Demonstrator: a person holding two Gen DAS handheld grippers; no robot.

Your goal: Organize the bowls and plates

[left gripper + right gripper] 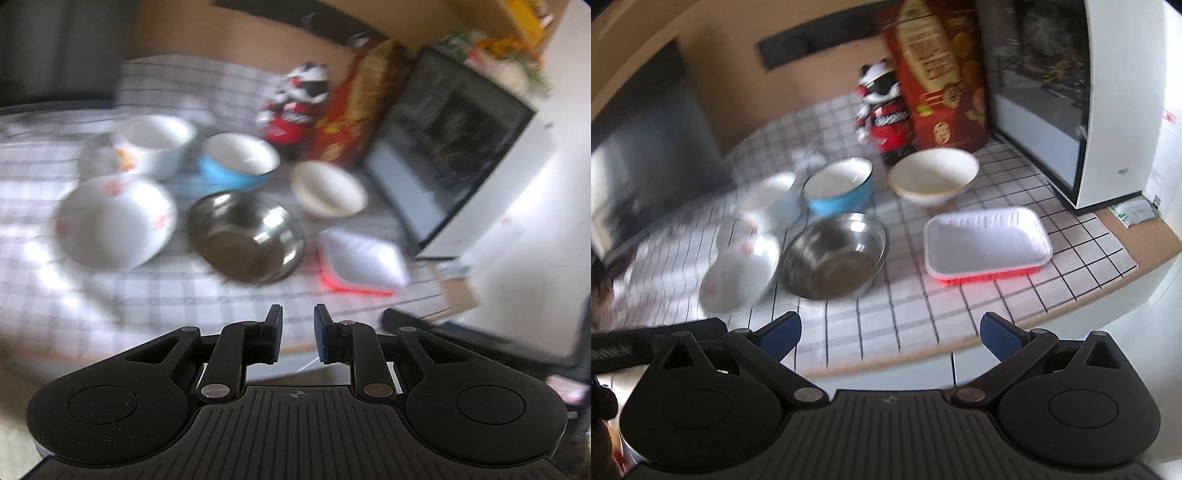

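With nothing gathered yet, my left tool point(298, 332) nearly closed and empty, my right tool point(889, 338) spread wide, I face the steel bowl point(834, 254) on the table point(960, 306) between the white printed bowl point(738, 273) and red-edged tray point(986, 243), so next I pick one to stack.

Left hand-held gripper point(298, 332): jaws drawn nearly together, narrow gap between the blue-padded fingertips point(322, 338), nothing between them. Pads parallel and upright in the left wrist view. Linkage arms folded inward. Pointed forward and down at a moderate tilt. Touching nothing.

Right hand-held gripper point(890, 336): jaws spread wide, blue pads point(997, 338) angled outward, nothing between them. Linkage arms splayed to both sides. Pointed forward and down, likewise touching nothing.

Dark bar-shaped part at the lower left edge of the right wrist view; too blurred to identify. Both views motion-blurred; hands themselves not visible.
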